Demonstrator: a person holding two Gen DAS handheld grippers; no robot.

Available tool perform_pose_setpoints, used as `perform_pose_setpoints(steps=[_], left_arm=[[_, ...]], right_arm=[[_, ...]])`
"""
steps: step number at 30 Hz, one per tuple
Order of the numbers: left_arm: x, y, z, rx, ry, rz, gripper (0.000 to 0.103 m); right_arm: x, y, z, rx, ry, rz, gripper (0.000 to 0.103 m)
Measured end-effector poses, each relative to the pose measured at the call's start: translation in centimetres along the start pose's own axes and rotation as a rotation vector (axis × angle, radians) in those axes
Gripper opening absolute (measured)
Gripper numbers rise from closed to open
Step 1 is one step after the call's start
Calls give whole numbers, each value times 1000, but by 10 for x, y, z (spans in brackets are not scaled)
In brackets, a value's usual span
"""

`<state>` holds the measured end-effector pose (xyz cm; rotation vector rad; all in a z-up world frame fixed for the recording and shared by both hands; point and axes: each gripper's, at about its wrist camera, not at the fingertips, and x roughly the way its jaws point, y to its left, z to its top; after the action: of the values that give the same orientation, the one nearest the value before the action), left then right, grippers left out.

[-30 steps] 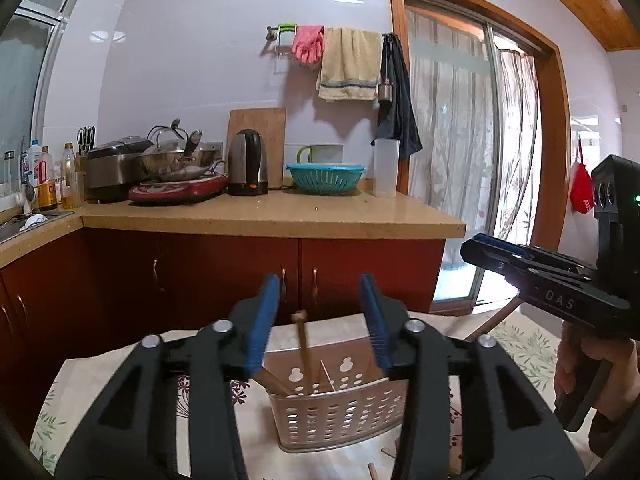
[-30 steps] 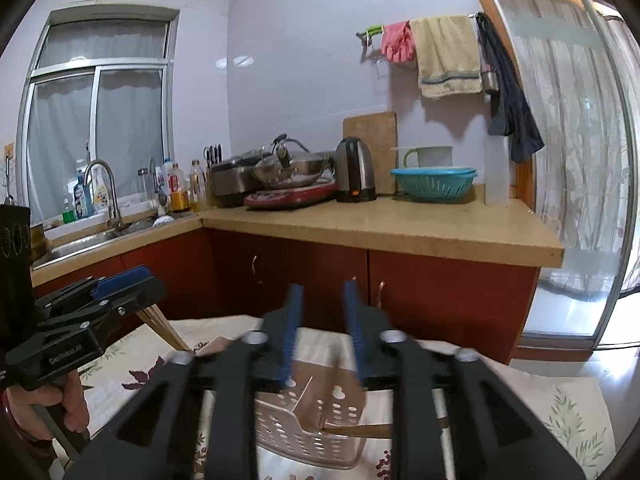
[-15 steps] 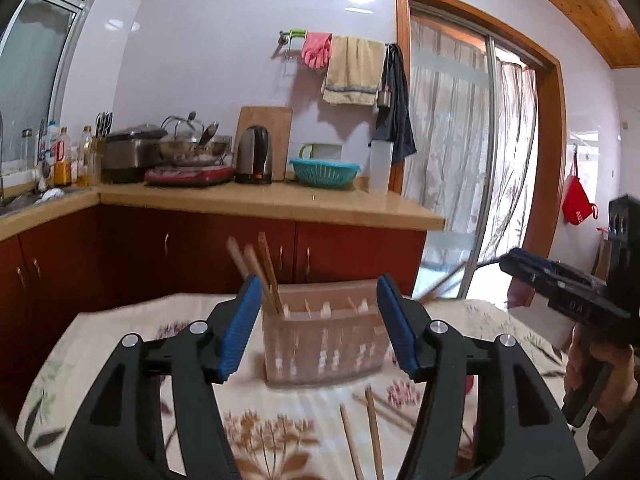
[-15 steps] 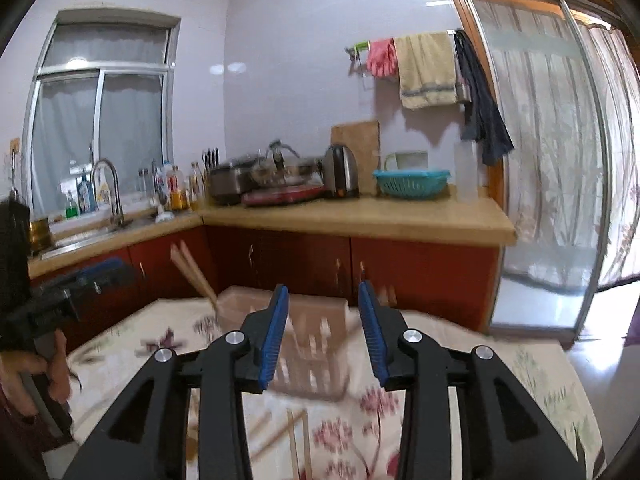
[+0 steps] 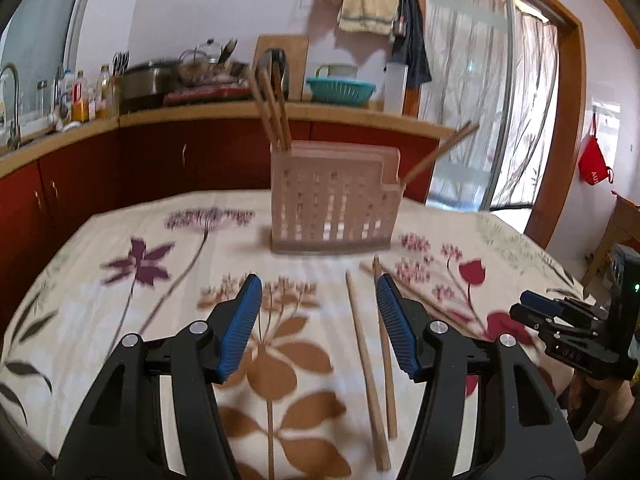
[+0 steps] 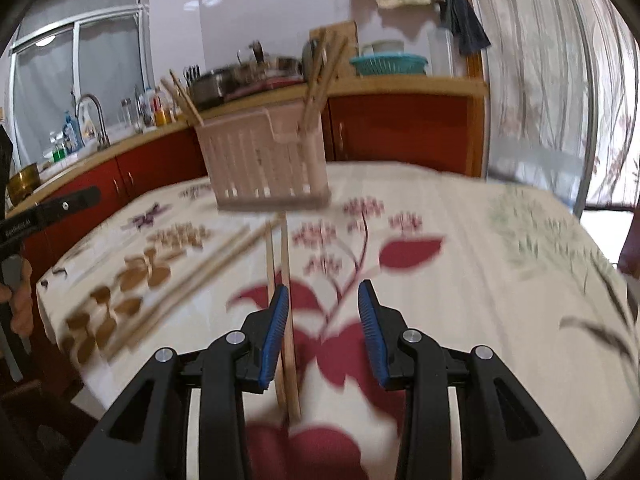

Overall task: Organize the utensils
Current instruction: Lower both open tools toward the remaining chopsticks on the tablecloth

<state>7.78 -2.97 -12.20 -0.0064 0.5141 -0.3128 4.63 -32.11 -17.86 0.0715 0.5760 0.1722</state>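
Note:
A pale slotted utensil holder (image 5: 334, 204) stands on the flowered tablecloth and holds several wooden chopsticks (image 5: 272, 108); it also shows in the right wrist view (image 6: 266, 160). A pair of loose chopsticks (image 5: 366, 360) lies on the cloth in front of it. My left gripper (image 5: 318, 322) is open and empty, low over the cloth beside that pair. My right gripper (image 6: 322, 330) is open and empty, with a pair of chopsticks (image 6: 286, 300) lying at its left finger. Another loose pair (image 6: 192, 280) lies further left.
The table (image 5: 120, 280) is covered by a flowered cloth; its edge (image 6: 64, 320) drops off at the left. Behind it runs a red kitchen counter (image 5: 200, 116) with pots, kettle and a teal basket (image 5: 340, 90). A glass door (image 5: 480, 100) stands at the right.
Both grippers have pulled back from the holder and dropped low over the table. The right gripper's jaws have opened wider. Loose chopsticks on the cloth have come into view.

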Motion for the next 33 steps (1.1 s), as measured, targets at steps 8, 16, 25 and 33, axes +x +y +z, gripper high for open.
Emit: perform_pose_setpoints(steps=[8,16,25,33], left_arm=[[-1,-3,-15,-6,31,-5,58],[0,-4,-20,-9,41,-16,58],[1,0,-29,-26,60,-21,58],[3,-10,-53,-28,124,-64,58]], right_arm=[[2,1,-25,-4,39,8,36],[7,4,-30,-34,70,-3,36],[5,11,-38,-63,78,-17,32],[-1,16,-44,-69,56,-15,11]])
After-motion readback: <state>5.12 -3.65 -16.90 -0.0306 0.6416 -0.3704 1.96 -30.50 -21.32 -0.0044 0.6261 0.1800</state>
